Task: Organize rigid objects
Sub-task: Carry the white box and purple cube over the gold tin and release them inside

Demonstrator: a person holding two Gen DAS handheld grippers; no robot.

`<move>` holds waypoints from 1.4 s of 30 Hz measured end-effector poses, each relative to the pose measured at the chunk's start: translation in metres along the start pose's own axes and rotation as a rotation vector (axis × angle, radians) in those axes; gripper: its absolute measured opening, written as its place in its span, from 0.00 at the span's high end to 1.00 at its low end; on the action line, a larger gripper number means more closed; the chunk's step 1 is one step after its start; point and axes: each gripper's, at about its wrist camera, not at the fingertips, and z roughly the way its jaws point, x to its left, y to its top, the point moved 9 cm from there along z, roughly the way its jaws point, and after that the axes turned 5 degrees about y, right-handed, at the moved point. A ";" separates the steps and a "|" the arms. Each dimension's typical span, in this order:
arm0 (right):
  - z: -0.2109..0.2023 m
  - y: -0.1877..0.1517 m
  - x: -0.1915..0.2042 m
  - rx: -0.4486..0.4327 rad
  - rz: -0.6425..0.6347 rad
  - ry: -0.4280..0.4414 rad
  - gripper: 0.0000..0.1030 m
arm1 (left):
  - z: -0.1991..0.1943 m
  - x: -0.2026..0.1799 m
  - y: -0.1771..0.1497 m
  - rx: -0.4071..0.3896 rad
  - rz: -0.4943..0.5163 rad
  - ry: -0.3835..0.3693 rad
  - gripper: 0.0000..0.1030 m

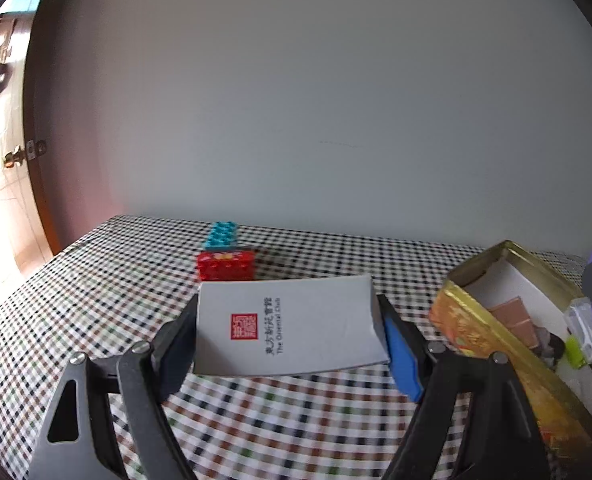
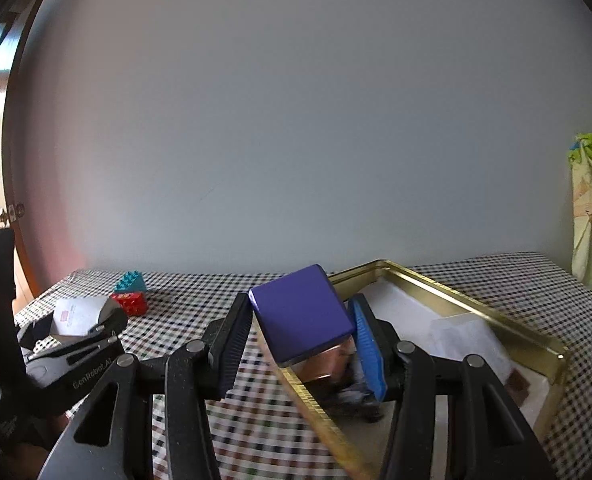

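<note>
The left gripper (image 1: 291, 332) reaches forward over a checked worktop (image 1: 95, 280), pointing slightly downward. Its fingers (image 1: 402, 356) stand fairly wide and press on the two short ends of a white card box (image 1: 291, 326), which is held flat and clear of the cloth. The box's long axis runs side to side between the fingers. Printed on its top are a red square seal, a line of Chinese characters and the words "The Oriental Club" (the lettering runs sideways, reading from the near edge to the far one).

Just beyond the box, a red studded building brick (image 1: 225, 266) rests on the worktop with a teal studded brick (image 1: 220, 236) behind it, touching or nearly so. To the right sits an open gold tin (image 1: 476, 336) with an orange patterned side, holding brown squares and other small items too blurred to name.

The right gripper (image 2: 304, 332) also points slightly downward, above the near rim of the same gold tin (image 2: 456, 300). Its fingers (image 2: 370, 356), about half open, clamp a flat purple-blue box (image 2: 302, 314), tilted with its far edge raised and turned at an angle. In this view the left gripper (image 2: 75, 320) appears at far left, its body marked "GenRobot.AI".
</note>
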 end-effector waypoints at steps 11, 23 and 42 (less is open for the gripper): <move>-0.025 0.015 -0.051 -0.080 0.011 -0.081 0.49 | -0.013 -0.040 0.010 -0.030 0.036 -0.087 0.21; -0.032 0.022 -0.120 -0.096 -0.002 -0.216 0.49 | -0.030 -0.100 0.020 -0.075 0.096 -0.210 0.21; -0.010 -0.001 -0.158 0.045 -0.049 -0.258 0.49 | -0.016 -0.183 0.006 -0.003 0.177 -0.340 0.21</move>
